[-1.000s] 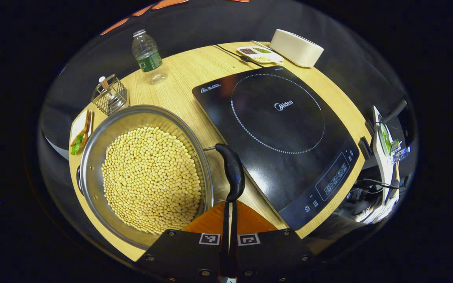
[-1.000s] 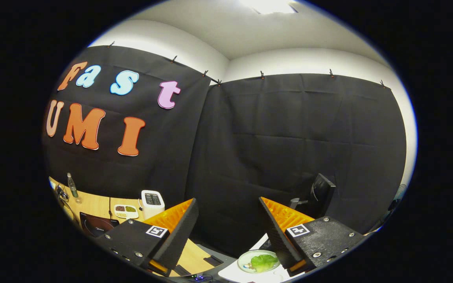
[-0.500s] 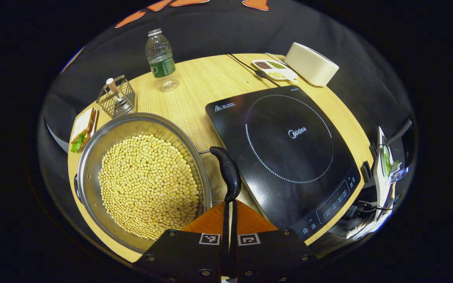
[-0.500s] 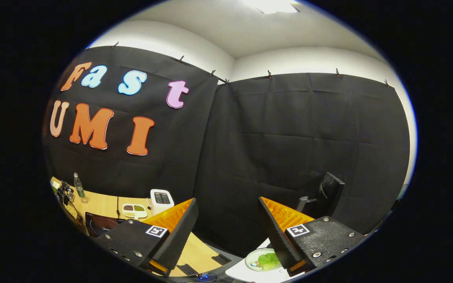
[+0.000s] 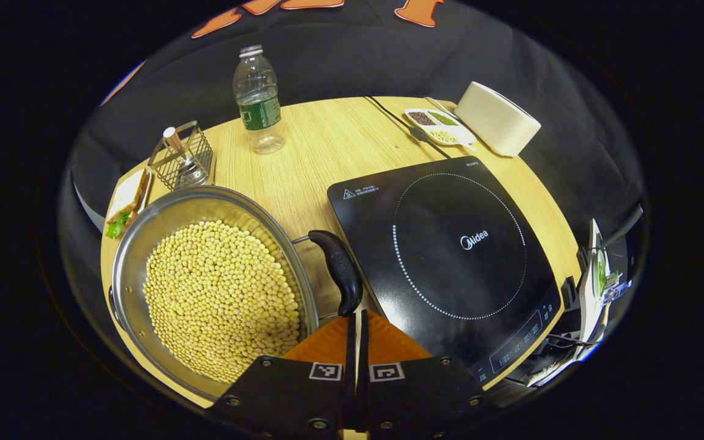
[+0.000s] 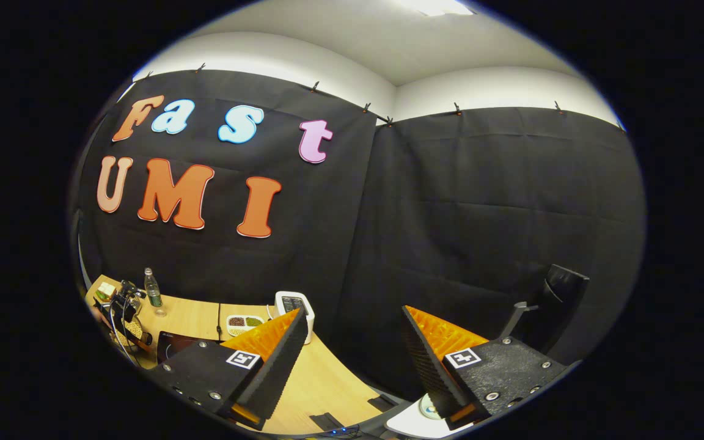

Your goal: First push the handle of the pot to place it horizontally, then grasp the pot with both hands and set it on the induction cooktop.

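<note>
Sandwich: a white plate with a sandwich and green leaf (image 5: pixel 124 203) at the far left edge of the round pale-wood surface (image 5: pixel 321 146).
Wire rack: a small metal wire basket (image 5: pixel 184 160) just behind the plate.
Pot: a wide stainless-steel pot filled with yellow soybeans (image 5: pixel 205 287) on the surface, left of the cooktop and apart from it.
Bottle: a clear plastic bottle with a green label (image 5: pixel 258 101), upright near the far edge.
Pot handle: a black curved loop handle (image 5: pixel 341 269) on the pot's right side, between pot and cooktop.
Left claw (image 5: pixel 356 318): fingers pressed together, tips touching the handle's near end, holding nothing.
Cooktop: a flat black glass induction cooktop (image 5: pixel 450 256), bare.
Seasoning dish: a white divided dish (image 5: pixel 437 122) beside a white toaster (image 5: pixel 498 119).
Right claw (image 6: pixel 352 342): wide apart, empty, raised toward the booth wall.
</note>
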A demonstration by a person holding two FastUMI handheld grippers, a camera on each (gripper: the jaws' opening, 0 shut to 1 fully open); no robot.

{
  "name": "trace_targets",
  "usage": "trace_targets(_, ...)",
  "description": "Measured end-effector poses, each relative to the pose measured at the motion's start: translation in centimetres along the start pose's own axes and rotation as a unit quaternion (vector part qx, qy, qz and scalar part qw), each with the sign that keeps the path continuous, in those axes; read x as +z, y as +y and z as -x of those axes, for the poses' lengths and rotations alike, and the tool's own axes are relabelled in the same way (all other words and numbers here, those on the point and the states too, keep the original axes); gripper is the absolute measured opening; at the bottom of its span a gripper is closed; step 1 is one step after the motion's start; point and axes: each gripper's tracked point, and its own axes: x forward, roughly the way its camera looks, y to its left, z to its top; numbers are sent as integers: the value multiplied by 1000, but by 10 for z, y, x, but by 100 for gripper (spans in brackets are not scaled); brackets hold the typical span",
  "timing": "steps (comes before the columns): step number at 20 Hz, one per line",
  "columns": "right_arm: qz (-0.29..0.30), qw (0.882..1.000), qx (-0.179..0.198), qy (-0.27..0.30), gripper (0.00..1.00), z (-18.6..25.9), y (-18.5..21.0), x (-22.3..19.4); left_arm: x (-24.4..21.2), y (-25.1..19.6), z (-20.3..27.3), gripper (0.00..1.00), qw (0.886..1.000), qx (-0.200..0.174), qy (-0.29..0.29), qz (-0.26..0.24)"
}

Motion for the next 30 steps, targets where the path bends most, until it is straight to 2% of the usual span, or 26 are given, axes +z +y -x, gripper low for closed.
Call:
trace_targets(7,2,998,64,28,94,-20,70,-15,-12,31,51,2,999,-3,-45,29)
trace_targets(15,23,981,185,46,94,-29,204,-16,-36,140,115,2,990,95,-86,62)
trace_targets(17,24,976,209,56,95,-28,236,-21,-42,167,128,1,986,110,-95,78)
trace_targets(18,23,974,218,62,94,-28,251,-24,-49,178,133,5,985,115,-96,85)
trace_targets(21,18,967,239,82,94,-28,291,-31,-61,218,145,48,981,129,-104,105)
trace_targets(22,16,965,245,91,94,-28,305,-35,-62,233,148,55,978,138,-114,108)
trace_targets(23,14,963,251,100,94,-26,318,-39,-60,247,150,75,976,142,-121,112)
trace_targets(24,13,960,258,110,94,-24,331,-43,-63,255,154,79,975,140,-124,117)
trace_targets(27,26,950,282,132,94,-21,363,-55,-60,279,158,79,973,129,-136,135)
trace_targets(30,30,941,291,172,94,-24,378,-76,-52,289,152,79,972,115,-141,150)
